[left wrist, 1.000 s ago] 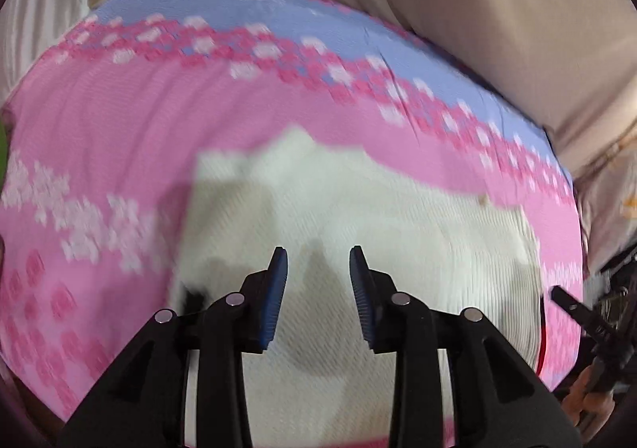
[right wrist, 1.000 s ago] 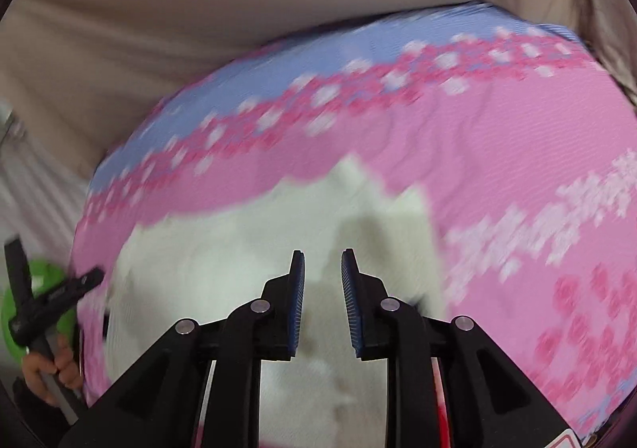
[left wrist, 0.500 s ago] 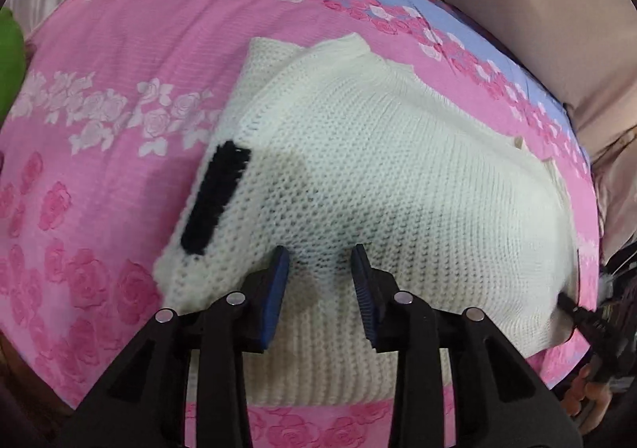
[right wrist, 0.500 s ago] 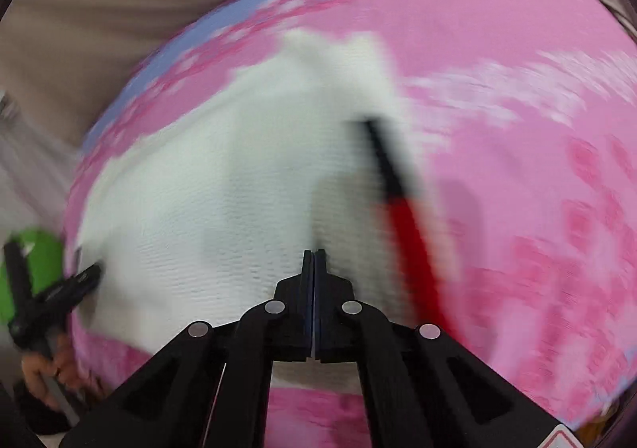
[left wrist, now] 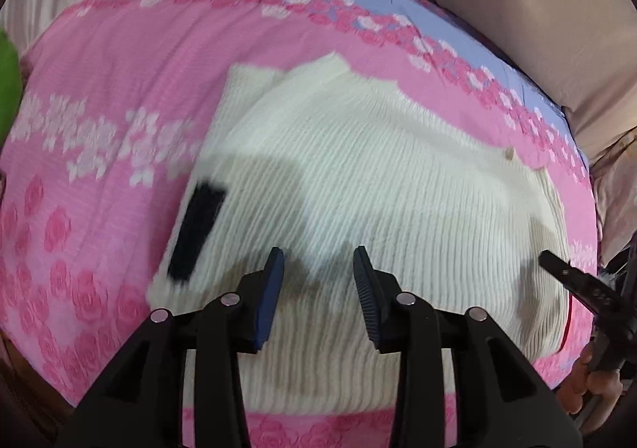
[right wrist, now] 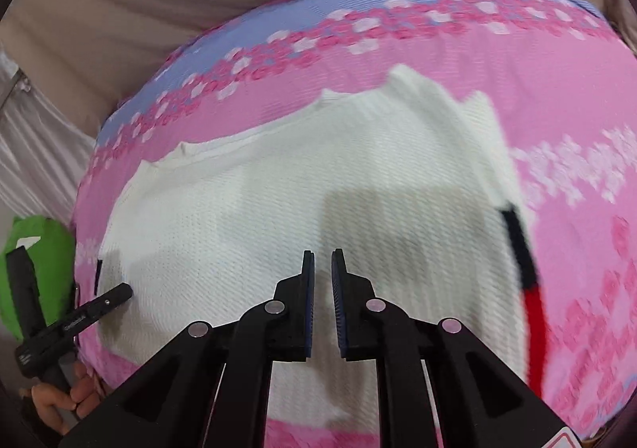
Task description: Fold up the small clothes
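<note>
- Nearest the left wrist camera, the left gripper (left wrist: 318,268) hangs over the near part of a cream knitted sweater (left wrist: 378,189). Its jaws stand apart with nothing between them and have just been opening a little.
- Nearest the right wrist camera, the right gripper (right wrist: 322,268) hangs over the same sweater (right wrist: 278,217). Its jaws show a narrow gap, grip nothing, and have just been parting again after closing.
- The sweater lies flat on a pink floral bedspread (left wrist: 99,81), directly below and ahead of both grippers.
- Its long axis appears to run side to side, from one gripper to the other.
- A black patch (left wrist: 197,229) marks the end on the left gripper's outer side; a black and red strip (right wrist: 525,268) edges the end on the right gripper's outer side.
- Judging by this, each hand is nearer its own end, so either could lift that end inward.
- Farthest off, beige fabric (right wrist: 159,30) lies beyond the bedspread's blue border.
</note>
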